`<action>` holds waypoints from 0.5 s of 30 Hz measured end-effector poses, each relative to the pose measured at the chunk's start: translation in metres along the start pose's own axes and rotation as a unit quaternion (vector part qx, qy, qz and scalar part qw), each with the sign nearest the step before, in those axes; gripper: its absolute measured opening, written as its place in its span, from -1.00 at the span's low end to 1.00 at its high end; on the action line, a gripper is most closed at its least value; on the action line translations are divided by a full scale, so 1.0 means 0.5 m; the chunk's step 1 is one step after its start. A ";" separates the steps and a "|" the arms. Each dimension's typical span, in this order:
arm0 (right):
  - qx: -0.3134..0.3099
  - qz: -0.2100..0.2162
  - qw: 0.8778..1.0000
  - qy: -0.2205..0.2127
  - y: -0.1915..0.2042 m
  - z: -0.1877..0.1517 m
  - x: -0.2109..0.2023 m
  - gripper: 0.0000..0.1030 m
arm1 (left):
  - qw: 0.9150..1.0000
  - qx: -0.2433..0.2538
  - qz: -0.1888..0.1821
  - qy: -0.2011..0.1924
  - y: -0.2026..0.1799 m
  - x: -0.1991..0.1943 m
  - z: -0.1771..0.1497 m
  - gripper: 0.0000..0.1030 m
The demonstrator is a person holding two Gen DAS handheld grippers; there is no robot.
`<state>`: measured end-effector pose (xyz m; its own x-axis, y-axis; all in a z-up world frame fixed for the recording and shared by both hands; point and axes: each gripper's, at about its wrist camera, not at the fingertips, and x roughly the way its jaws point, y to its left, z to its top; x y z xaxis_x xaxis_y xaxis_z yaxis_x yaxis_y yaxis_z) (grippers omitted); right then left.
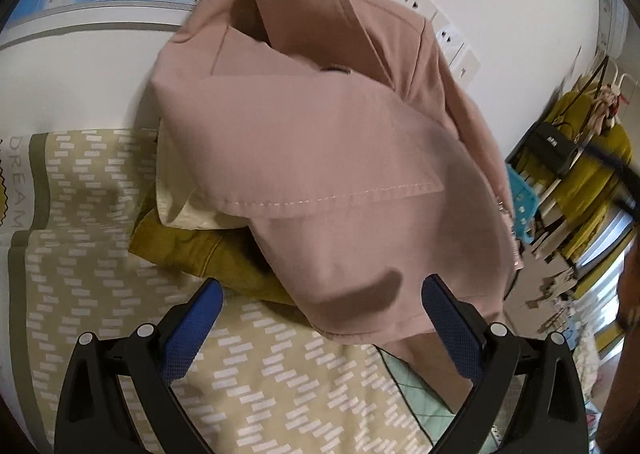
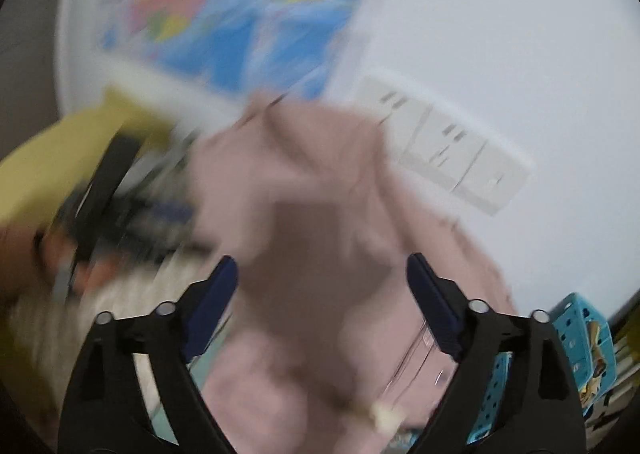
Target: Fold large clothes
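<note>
The left gripper (image 1: 320, 314) is spread wide, gripping nothing; the folded pink jacket (image 1: 320, 158) lies just ahead of its fingertips atop a mustard garment (image 1: 192, 246) on the patterned bedspread (image 1: 100, 254). The right gripper (image 2: 322, 294) gapes too, empty, with the blurred pink jacket (image 2: 304, 214) ahead between its fingers.

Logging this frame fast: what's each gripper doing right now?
Left gripper: open, holding nothing, pink jacket just ahead.
Right gripper: open, holding nothing, the blurred pink jacket in front of it.

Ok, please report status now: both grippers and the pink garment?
Left gripper open, empty. Right gripper open, empty, view blurred. Folded pink fabric jacket lies atop cream and mustard clothes. Nothing blocking.
</note>
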<state>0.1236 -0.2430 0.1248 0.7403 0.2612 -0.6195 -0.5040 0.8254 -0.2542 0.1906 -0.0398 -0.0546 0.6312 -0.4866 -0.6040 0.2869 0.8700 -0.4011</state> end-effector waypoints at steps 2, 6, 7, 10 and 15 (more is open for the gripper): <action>0.022 -0.018 0.999 -0.016 -0.028 0.055 0.061 0.89 | 1.000 0.003 0.003 0.005 0.000 0.011 -0.003 0.87; 0.008 -0.023 1.000 0.010 -0.040 0.123 0.199 0.89 | 1.000 0.009 0.005 0.013 -0.013 0.036 0.000 0.87; 0.006 -0.023 0.999 0.023 -0.040 0.137 0.235 0.89 | 1.000 0.011 0.005 0.012 -0.015 0.037 0.003 0.87; -0.001 0.007 0.999 0.048 -0.036 0.164 0.306 0.89 | 1.000 0.012 0.002 0.010 -0.021 0.048 0.007 0.87; -0.045 0.033 0.994 0.097 0.006 0.169 0.361 -0.75 | 1.000 0.013 0.003 0.008 -0.025 0.065 0.012 0.59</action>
<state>0.2933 -0.1510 0.0747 0.6094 0.2054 -0.7658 -0.5925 0.7598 -0.2676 0.2121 -0.0660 -0.0651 0.6207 -0.4828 -0.6178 0.3022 0.8744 -0.3796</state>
